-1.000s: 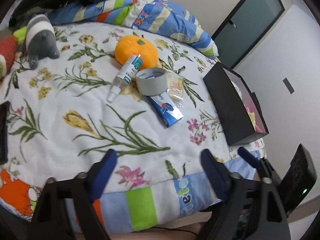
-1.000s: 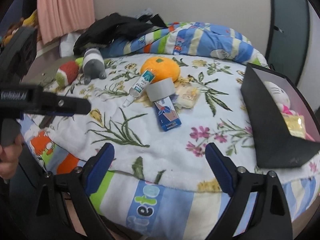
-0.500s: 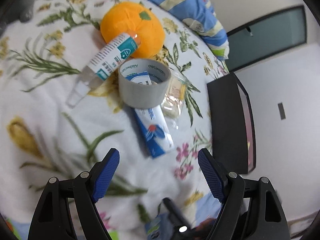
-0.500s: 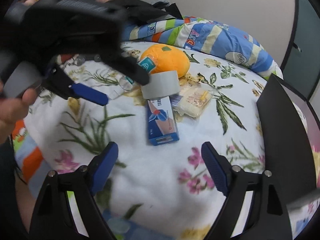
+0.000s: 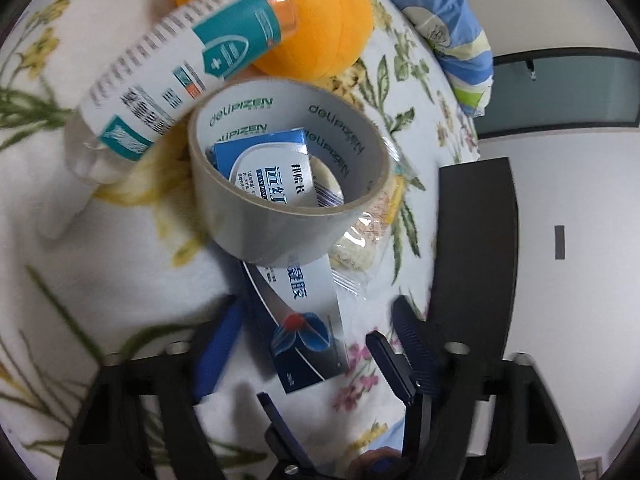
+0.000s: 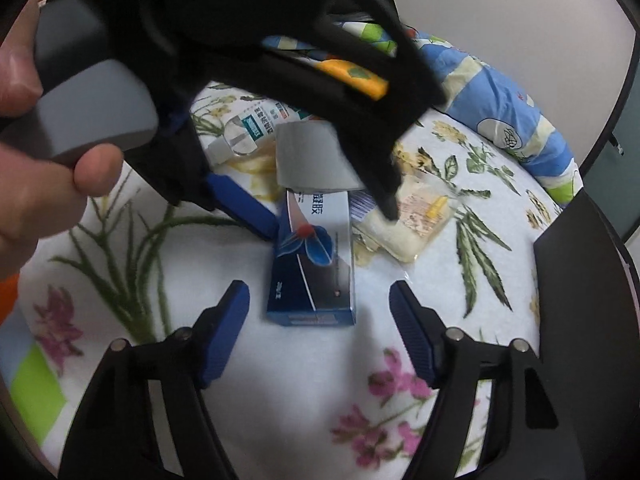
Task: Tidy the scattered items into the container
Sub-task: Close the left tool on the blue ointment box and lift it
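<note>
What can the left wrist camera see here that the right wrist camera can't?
Only the left wrist view looks down into the tape roll and shows the blue box's far end through its ring. It also shows the whole spray bottle leaning on the orange plush.

Only the right wrist view shows the person's hand holding the left gripper, which hides most of the plush.

Both show the blue box, the clear packet, the black container and the floral blanket.
</note>
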`<state>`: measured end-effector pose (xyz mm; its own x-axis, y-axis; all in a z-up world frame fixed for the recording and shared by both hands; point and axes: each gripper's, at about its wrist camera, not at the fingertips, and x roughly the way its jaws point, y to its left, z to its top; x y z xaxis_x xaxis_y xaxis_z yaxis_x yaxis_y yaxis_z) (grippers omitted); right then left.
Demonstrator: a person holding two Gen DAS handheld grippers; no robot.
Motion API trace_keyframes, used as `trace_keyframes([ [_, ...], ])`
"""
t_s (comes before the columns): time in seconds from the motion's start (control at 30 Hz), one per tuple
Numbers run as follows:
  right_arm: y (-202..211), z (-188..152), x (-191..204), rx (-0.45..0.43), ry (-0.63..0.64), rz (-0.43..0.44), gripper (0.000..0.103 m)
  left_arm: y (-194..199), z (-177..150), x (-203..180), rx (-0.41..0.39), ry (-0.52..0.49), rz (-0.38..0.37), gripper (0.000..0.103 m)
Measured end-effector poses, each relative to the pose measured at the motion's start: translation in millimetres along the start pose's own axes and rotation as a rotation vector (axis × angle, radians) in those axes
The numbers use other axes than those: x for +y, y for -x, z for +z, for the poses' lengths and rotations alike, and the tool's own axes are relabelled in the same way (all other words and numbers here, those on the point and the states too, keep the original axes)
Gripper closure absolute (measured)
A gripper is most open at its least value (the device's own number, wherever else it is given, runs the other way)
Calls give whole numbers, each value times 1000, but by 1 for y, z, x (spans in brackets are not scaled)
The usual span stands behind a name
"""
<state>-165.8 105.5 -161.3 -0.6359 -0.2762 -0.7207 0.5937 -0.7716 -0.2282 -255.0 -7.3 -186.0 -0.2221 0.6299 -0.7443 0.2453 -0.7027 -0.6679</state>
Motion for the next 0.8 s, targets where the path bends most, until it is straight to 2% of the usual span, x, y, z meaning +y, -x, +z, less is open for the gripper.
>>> trace_keyframes([
  [0.07,-4,0,0,4,0,6,35,-4,3,3,3,22,8,47],
  [0.17,-9,1,4,10,22,-20,37,-9,4,6,8,40,9,49],
  [0.2,-9,1,6,7,27,-29,41,-10,3,7,9,43,13,50],
  [0.23,-9,1,7,6,29,-39,50,-10,3,7,6,44,18,52],
  [0.3,-8,1,10,6,39,-64,57,-9,2,7,-5,44,26,53],
  [0.6,15,0,15,-22,34,-81,58,4,-11,-4,-25,22,18,53],
  [0.8,48,6,17,-62,32,-110,58,32,-30,-24,-53,-12,5,53],
])
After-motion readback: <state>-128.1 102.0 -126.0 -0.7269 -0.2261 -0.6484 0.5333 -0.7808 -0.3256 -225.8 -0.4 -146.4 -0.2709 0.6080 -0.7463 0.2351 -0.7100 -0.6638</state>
